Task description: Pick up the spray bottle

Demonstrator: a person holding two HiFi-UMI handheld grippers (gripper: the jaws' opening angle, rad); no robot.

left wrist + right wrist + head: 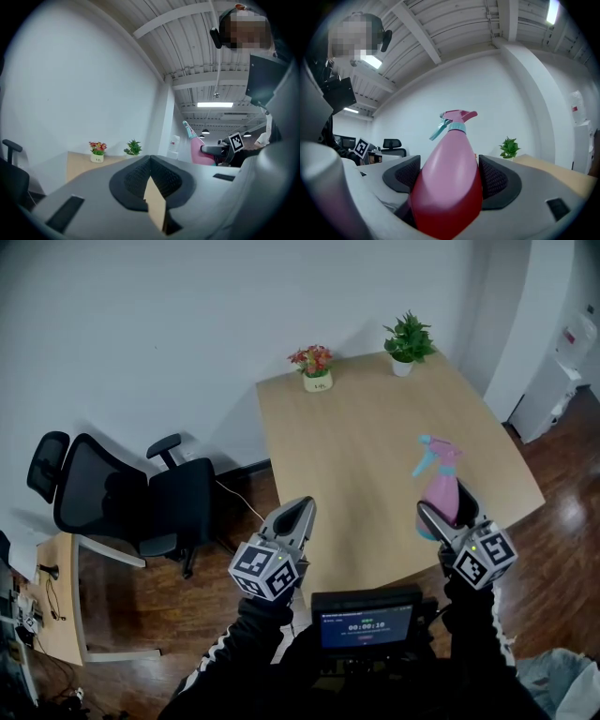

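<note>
My right gripper [448,509] is shut on the pink spray bottle [441,486], which has a teal trigger and stays upright above the wooden table [356,427], near its right front part. In the right gripper view the bottle [450,183] fills the gap between the two black pads [499,180], its nozzle pointing up. My left gripper [300,512] hovers over the table's front left edge, shut with nothing in it. In the left gripper view its pads [161,176] meet at the tips, and the bottle [199,151] shows off to the right.
A pot of red flowers [314,367] and a green plant [408,341] stand at the table's far edge. A black office chair [122,493] is on the wooden floor to the left. A small screen [366,620] sits at my chest. A white unit [562,371] stands far right.
</note>
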